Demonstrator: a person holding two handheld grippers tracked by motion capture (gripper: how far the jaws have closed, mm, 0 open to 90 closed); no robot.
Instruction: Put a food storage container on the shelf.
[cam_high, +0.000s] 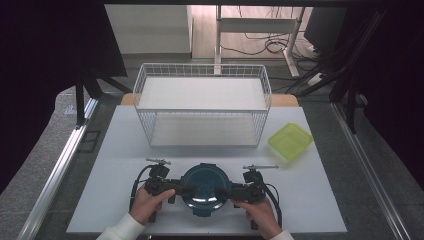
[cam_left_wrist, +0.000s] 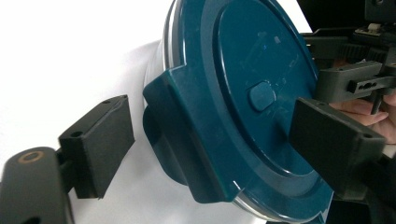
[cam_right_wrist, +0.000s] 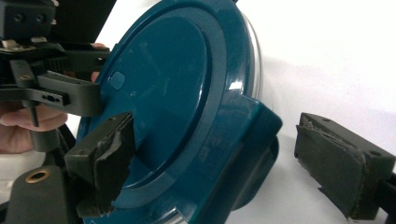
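We hold the left gripper (cam_high: 186, 189) and right gripper (cam_high: 223, 191) at opposite sides of the blue container (cam_high: 205, 188), which sits at the near middle of the desk (cam_high: 120, 150). Each gripper's fingers stand apart, straddling a latch tab of the lid (cam_left_wrist: 261, 93) without clamping. A wire basket (cam_high: 202, 102) and green lid (cam_high: 290, 141) lie beyond.

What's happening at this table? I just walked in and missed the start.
A person works a round container with a dark blue lid, using a hand-held claw on each side. The left claw straddles one of the lid's clip tabs, jaws open. The right claw does the same on the opposite tab, also open. The container sits on the white table, in front of a wire basket and a green lid.
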